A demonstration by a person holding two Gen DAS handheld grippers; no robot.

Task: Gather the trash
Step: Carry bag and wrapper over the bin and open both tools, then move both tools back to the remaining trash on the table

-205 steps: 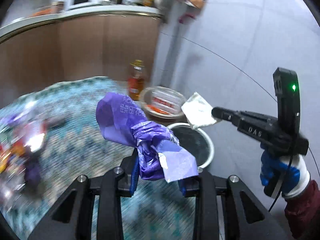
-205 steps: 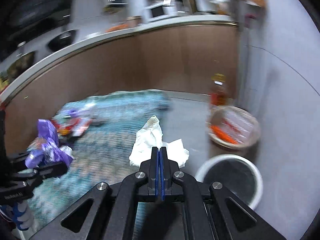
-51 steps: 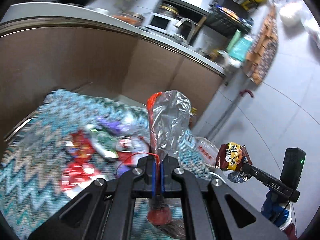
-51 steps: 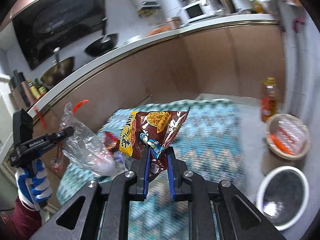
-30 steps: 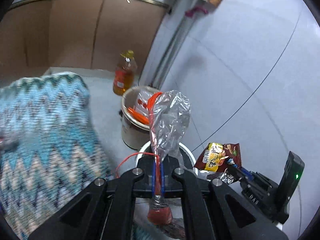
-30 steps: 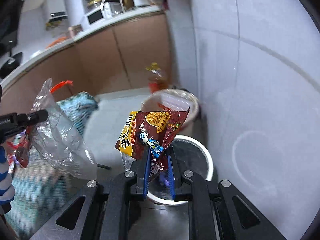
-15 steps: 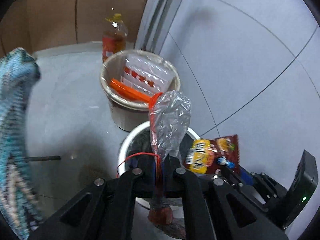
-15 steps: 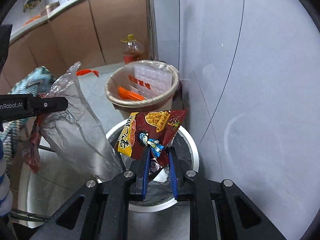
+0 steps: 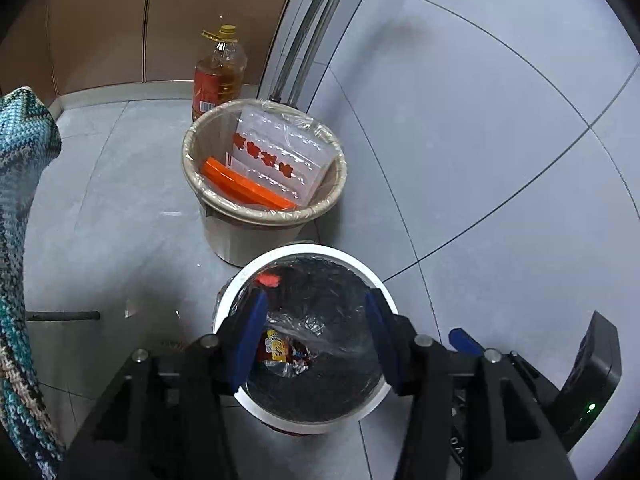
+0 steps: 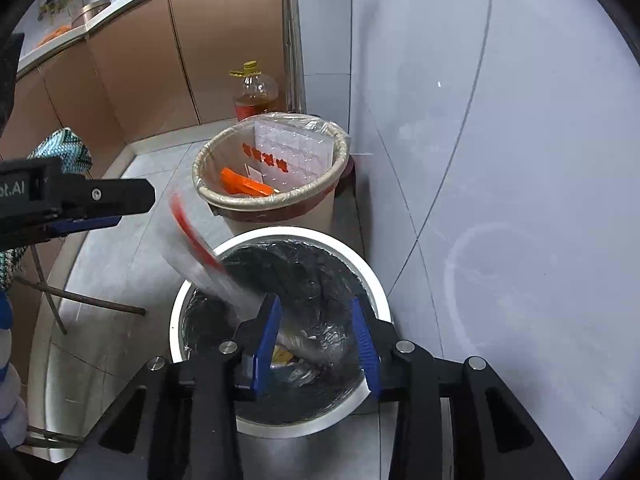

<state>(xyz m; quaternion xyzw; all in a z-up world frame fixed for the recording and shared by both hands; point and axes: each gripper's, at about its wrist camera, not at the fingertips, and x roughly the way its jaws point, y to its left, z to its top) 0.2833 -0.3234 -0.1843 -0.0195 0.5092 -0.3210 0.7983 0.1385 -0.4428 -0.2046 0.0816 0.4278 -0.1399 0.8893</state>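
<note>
A white bin (image 9: pixel 308 254) with a black liner stands on the floor, also in the right wrist view (image 10: pixel 280 236). My left gripper (image 9: pixel 316 336) is open and empty right above it. My right gripper (image 10: pixel 316 344) is open and empty above the same bin. The clear plastic bag with a red handle (image 10: pixel 200 256) is falling, blurred, over the bin's left rim. The brown snack wrapper (image 9: pixel 280 350) lies inside the bin, partly under the clear bag (image 9: pixel 304 324).
A beige lined bin (image 9: pixel 264 164) with an orange item and a clear tray stands just behind the white one. An oil bottle (image 9: pixel 220 72) stands by the cabinet. A zigzag cloth (image 9: pixel 20 200) hangs at the left. A tiled wall is at the right.
Both grippers opened over the white bin. The snack wrapper dropped into it and the clear bag is dropping in.
</note>
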